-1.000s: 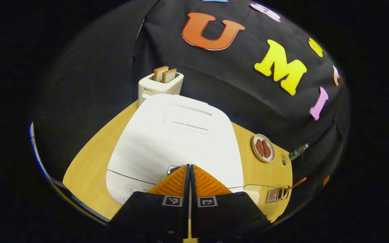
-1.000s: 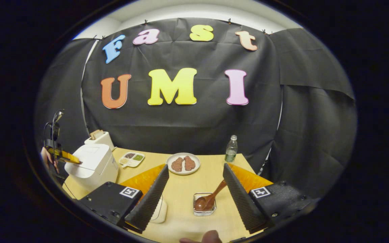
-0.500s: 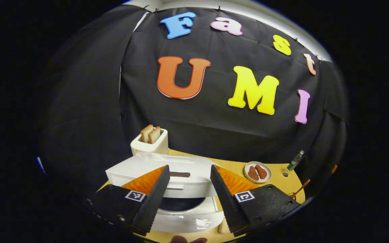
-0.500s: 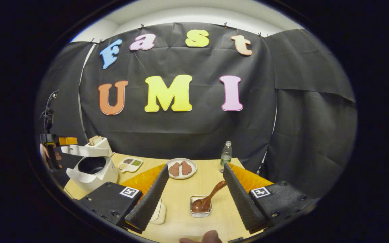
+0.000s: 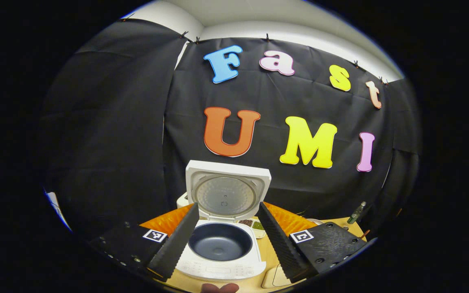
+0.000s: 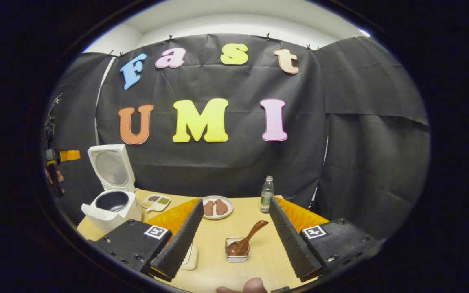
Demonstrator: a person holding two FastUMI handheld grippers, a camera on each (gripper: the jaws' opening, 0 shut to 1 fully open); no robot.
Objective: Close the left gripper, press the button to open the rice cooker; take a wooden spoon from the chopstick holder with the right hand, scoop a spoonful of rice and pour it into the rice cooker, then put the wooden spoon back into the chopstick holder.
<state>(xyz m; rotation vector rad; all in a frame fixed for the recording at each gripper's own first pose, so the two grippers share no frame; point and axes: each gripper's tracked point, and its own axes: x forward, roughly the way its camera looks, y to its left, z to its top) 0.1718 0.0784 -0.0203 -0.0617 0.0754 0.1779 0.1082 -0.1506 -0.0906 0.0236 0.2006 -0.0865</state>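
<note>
The white rice cooker [image 5: 222, 260] stands open, its lid [image 5: 228, 189] upright and the dark inner pot [image 5: 220, 242] bare. My left gripper [image 5: 228, 205] hangs open just in front of it, one finger on each side of the pot, holding nothing. In the right gripper view the cooker [image 6: 112, 203] sits at the table's left end. A wooden spoon [image 6: 246, 240] leans in the small metal chopstick holder [image 6: 237, 254]. My right gripper [image 6: 236, 201] is open, above and short of the spoon. The left gripper [image 6: 61, 156] shows far left.
A plate of brown meat pieces [image 6: 217, 206], a small water bottle [image 6: 266, 195] and a divided dish [image 6: 157, 200] stand at the back of the wooden table [image 6: 218, 268]. A pale shallow container [image 6: 189, 257] lies by my right gripper's left finger. A toaster corner [image 5: 181, 200] peeks behind the lid.
The left gripper has gone from shut on the cooker's button to open, and has pulled back and levelled out. The lid swung from closed to fully upright. The right gripper barely moved.
</note>
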